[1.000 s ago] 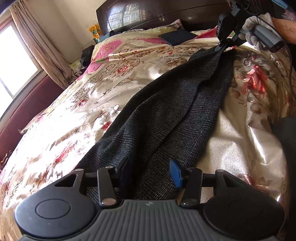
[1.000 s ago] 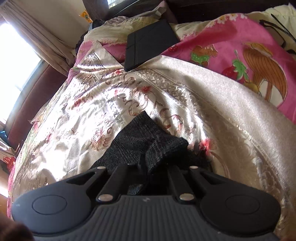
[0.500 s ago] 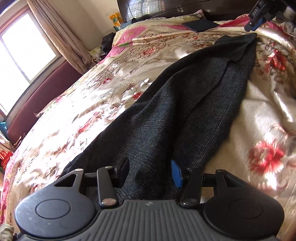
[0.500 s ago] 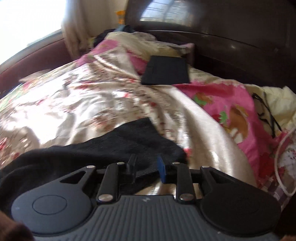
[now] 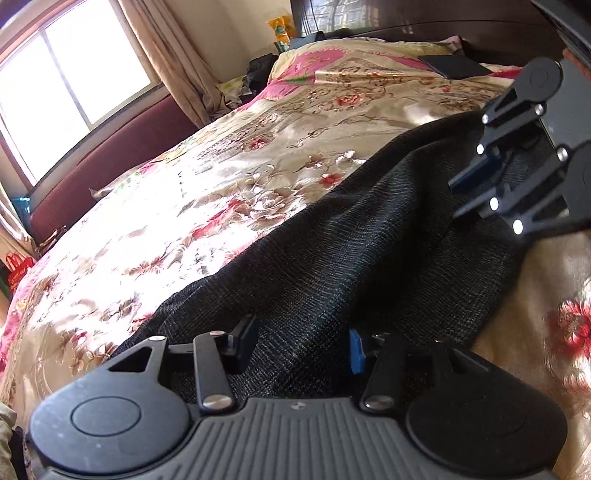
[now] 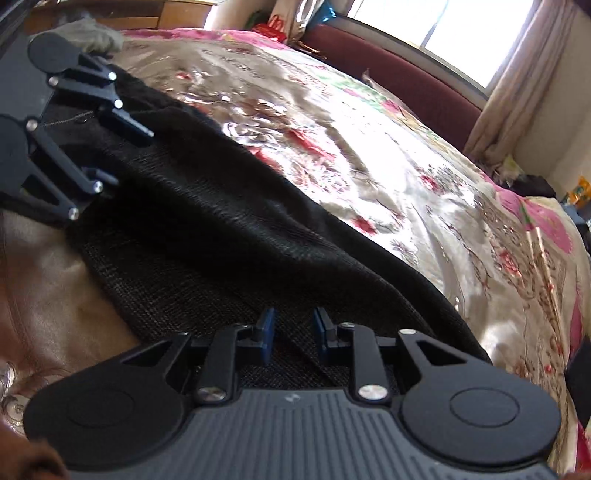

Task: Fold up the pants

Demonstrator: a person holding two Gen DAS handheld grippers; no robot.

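Note:
Dark grey woven pants [image 5: 369, 251] lie stretched along the floral bedspread [image 5: 221, 184], legs laid one over the other. My left gripper [image 5: 301, 349] is open, its jaws standing apart over one end of the pants with nothing pinched. My right gripper [image 6: 291, 334] is open over the other end of the pants [image 6: 221, 240], nothing between its blue pads. In the left wrist view the right gripper [image 5: 469, 192] shows at the far right above the cloth. In the right wrist view the left gripper [image 6: 122, 158] shows at the upper left.
A black flat case [image 5: 454, 66] lies near the dark headboard [image 5: 406, 18]. A maroon padded bench [image 6: 388, 77] runs under the window along the far side of the bed. Clutter sits by the curtain [image 5: 177, 66].
My right gripper let go of the pants' end, opened, and swung round to face back along the pants toward my left gripper. My left gripper stayed open and dropped lower over the cloth.

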